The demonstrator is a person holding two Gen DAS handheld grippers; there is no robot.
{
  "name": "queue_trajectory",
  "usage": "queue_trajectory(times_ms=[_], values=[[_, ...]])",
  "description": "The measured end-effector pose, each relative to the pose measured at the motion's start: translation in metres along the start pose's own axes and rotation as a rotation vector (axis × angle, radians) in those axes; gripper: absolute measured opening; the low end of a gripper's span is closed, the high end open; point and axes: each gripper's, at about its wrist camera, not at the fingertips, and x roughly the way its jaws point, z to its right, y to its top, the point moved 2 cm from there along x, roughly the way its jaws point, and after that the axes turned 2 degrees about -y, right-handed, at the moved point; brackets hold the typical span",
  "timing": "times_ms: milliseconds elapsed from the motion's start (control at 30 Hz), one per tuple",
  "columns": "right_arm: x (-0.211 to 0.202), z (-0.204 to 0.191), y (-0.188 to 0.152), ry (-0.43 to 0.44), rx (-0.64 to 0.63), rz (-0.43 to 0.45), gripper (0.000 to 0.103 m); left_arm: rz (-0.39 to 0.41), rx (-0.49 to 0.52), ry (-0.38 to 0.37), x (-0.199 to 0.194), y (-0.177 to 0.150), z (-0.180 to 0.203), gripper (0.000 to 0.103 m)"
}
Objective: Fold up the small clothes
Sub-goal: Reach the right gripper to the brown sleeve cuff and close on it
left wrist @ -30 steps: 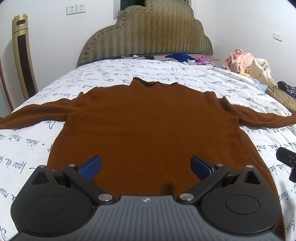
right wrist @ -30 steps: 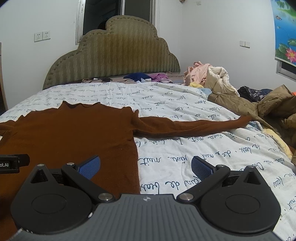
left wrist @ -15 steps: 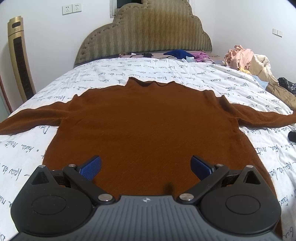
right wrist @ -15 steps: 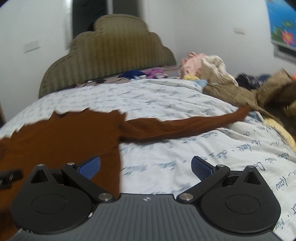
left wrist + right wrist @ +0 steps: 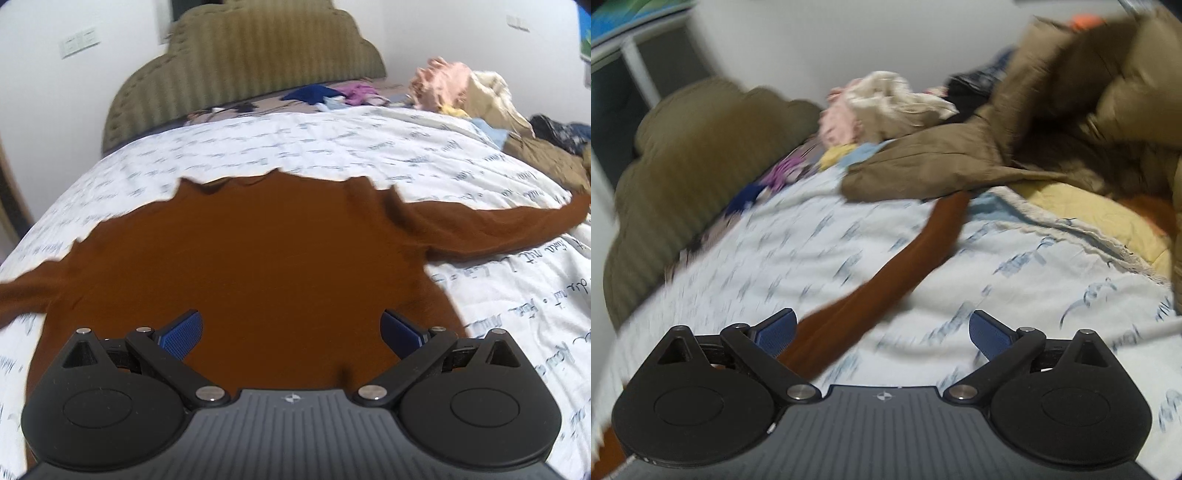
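Note:
A brown long-sleeved sweater point(image 5: 258, 258) lies flat on the bed, collar toward the headboard, sleeves spread to both sides. My left gripper point(image 5: 291, 328) is open and empty, hovering over the sweater's lower body. In the right wrist view my right gripper point(image 5: 882, 328) is open and empty above the sweater's right sleeve point(image 5: 905, 266), which runs diagonally away toward its cuff near a tan jacket. This view is blurred by motion.
The bed has a white quilt with blue script point(image 5: 332, 147) and an olive padded headboard point(image 5: 251, 59). A pile of clothes point(image 5: 461, 88) sits at the far right. A tan jacket point(image 5: 1015, 147) and a yellow blanket point(image 5: 1089, 210) lie beyond the sleeve's cuff.
My right gripper has swung right, from facing the headboard to pointing along the right sleeve toward the jacket pile. My left gripper has turned slightly right and tilted over the sweater body.

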Motion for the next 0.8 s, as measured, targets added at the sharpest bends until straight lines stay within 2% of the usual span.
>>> queue_trajectory(times_ms=[133,233,367,467,567,633,767,800], values=[[0.037,0.037,0.027,0.054,0.169,-0.044,0.09,-0.024,0.023,-0.02,0.023,0.019,0.032,0.103],[0.063,0.05,0.035,0.1,0.249,-0.086,0.083,-0.036,0.041,-0.033,0.039,0.03,0.055,0.103],[0.085,0.049,0.042,0.121,0.272,-0.108,0.077,-0.041,0.09,-0.03,0.054,0.041,0.082,0.103],[0.077,0.04,0.048,0.155,0.253,-0.063,0.077,-0.017,0.105,-0.034,0.057,0.042,0.092,0.103],[0.073,0.019,0.051,0.203,0.228,-0.068,0.077,-0.033,0.107,-0.033,0.064,0.038,0.098,0.103],[0.079,0.004,0.05,0.175,0.203,-0.098,0.074,-0.054,0.1,-0.039,0.07,0.035,0.099,0.103],[0.105,-0.01,0.046,0.016,0.18,-0.164,0.053,-0.067,0.087,-0.043,0.074,0.03,0.094,0.103],[0.112,-0.007,0.044,-0.04,0.198,-0.179,0.052,-0.068,0.087,-0.039,0.074,0.029,0.092,0.103]])
